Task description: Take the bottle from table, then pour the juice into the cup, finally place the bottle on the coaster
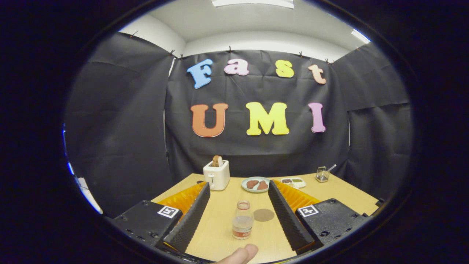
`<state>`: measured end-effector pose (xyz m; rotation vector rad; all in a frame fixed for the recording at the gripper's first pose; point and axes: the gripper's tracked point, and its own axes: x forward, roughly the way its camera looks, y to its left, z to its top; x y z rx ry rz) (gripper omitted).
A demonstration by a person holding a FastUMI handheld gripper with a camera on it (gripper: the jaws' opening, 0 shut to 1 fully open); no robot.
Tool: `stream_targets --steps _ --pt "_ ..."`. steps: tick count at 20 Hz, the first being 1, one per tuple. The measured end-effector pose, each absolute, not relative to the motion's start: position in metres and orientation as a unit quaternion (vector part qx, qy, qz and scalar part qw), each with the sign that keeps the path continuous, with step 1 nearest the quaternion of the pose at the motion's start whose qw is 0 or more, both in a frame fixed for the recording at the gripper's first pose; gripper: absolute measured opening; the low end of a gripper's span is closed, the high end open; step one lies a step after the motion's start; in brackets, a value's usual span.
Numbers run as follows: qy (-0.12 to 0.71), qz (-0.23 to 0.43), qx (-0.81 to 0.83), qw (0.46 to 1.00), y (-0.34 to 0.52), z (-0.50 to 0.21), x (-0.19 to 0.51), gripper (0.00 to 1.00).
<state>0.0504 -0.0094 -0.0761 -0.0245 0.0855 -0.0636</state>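
A small clear bottle (242,227) with an orange label stands upright on the wooden table (216,234), between my two fingers and well short of their tips. Right behind it is a narrower clear top with a reddish rim (243,204); I cannot tell whether this is the bottle's neck or a cup standing behind it. A round brown coaster (263,215) lies flat just right of the bottle, near the right finger. My gripper (239,185) is open wide and touches nothing. A person's fingertip (240,253) shows just in front of the bottle.
Beyond the fingertips stand a white toaster (217,176) with a slice of bread in it, a plate (255,184) with two brown pieces, a small white tray (293,182) and a wire holder (322,174) with a utensil. Black cloth walls close the table's far side.
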Motion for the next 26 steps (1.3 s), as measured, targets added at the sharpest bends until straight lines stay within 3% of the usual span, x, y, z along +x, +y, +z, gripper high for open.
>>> stream_targets --steps 20,26 --pt "0.078 -0.096 -0.011 0.992 -0.013 -0.247 0.124 1.0" --pt "0.072 -0.125 -0.011 0.989 -0.024 -0.27 0.13 1.0"
